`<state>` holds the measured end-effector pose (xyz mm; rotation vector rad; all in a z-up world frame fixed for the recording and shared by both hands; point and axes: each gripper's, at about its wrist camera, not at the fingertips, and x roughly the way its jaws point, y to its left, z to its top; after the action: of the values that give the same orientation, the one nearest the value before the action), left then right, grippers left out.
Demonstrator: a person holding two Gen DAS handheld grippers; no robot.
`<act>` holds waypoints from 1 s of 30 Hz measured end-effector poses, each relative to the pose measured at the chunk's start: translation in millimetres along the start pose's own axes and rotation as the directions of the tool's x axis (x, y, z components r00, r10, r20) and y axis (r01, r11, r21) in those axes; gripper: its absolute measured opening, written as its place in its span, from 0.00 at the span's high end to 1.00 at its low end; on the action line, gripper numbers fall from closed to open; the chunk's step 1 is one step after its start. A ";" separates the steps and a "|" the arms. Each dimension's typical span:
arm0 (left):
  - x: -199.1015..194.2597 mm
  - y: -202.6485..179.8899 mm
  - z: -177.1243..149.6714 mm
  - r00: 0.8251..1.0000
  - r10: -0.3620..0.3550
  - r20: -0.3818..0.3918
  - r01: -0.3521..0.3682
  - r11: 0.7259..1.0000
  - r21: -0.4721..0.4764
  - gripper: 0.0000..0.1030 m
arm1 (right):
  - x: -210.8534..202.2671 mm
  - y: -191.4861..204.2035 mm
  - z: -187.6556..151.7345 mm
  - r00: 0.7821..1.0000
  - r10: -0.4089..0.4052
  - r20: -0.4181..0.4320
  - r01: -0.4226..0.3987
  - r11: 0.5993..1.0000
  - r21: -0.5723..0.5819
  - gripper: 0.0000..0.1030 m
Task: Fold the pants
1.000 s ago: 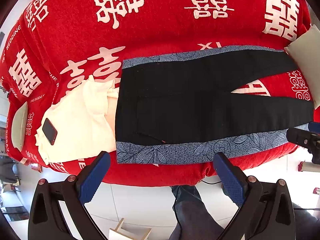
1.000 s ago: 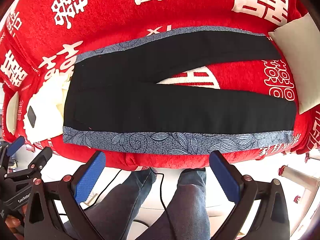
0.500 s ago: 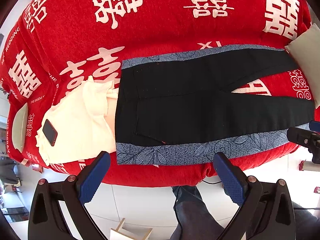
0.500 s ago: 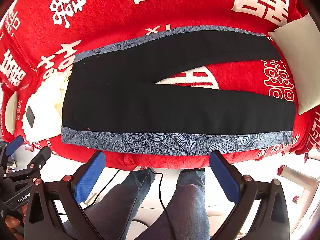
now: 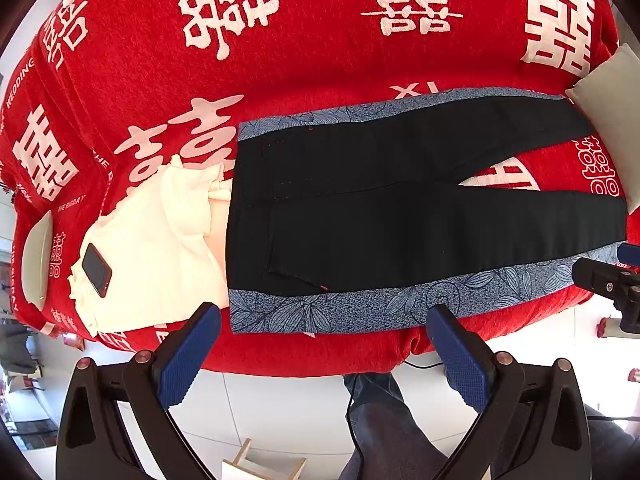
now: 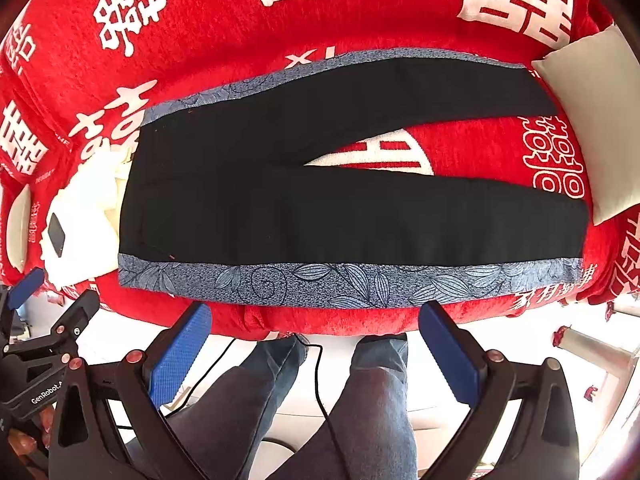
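My left gripper (image 5: 322, 320) hung with fingers spread wide and empty, just off the near edge of the red blanket (image 5: 320, 60), over bare floor; my right gripper (image 6: 314, 318) stood the same, spread and holding nothing. The pants (image 5: 400, 216) lay flat along that near edge, long axis left to right, waistband to my left, both legs running right and parting in a narrow V. The near patterned side stripe (image 6: 320, 280) sat close to the blanket's drop-off. A white cloth (image 5: 160, 240) carrying a phone (image 5: 97, 270) touched the waistband. The right view alone showed both cuffs whole, beside a pale cushion (image 6: 592, 120), plus my left gripper (image 6: 24, 292) at far left.
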<state>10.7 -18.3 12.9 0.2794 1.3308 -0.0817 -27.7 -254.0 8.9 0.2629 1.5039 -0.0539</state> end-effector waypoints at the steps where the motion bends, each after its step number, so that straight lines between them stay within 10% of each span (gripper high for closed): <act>1: 0.2 -0.6 0.3 1.000 -0.001 0.000 0.001 1.000 0.000 0.00 | 0.0 0.1 0.0 1.000 -0.001 0.000 0.001 1.000 0.001 0.00; 30: 45.0 20.8 -10.5 0.988 -0.140 -0.060 0.138 0.990 -0.030 0.00 | 23.6 9.2 -8.8 1.000 -0.010 0.019 0.009 0.997 0.073 0.00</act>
<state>16.1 8.9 -29.6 0.1679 1.4114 -0.1737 -32.8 -240.2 -13.5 0.3134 1.4862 -0.1190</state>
